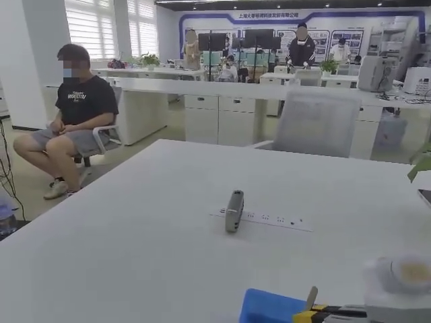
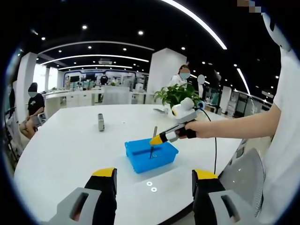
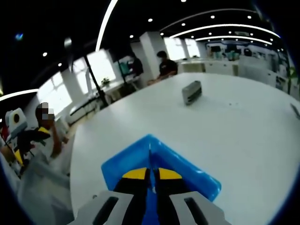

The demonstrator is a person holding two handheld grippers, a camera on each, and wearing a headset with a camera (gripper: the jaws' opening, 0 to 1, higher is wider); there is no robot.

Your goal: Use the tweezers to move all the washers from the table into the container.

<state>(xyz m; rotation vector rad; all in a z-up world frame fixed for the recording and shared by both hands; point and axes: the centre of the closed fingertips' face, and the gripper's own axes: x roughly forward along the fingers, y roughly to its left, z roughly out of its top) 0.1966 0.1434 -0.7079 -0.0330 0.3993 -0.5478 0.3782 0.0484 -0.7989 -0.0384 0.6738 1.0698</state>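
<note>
Over the blue container (image 3: 118, 164), the right gripper (image 3: 151, 174) pinches tweezers (image 3: 149, 158), tips blurred; left gripper (image 2: 153, 174) jaws spread

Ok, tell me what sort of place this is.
Probably an open-plan office or lab workspace: rows of white desks with drawers, a mesh office chair, and a poster wall behind people working at the back.

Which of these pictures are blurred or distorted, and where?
Head view: soft at the bottom edge, where the blue container blurs. Left gripper view: sharp, but the fisheye bends the ceiling lights. Right gripper view: soft throughout, lights bent too.
</note>
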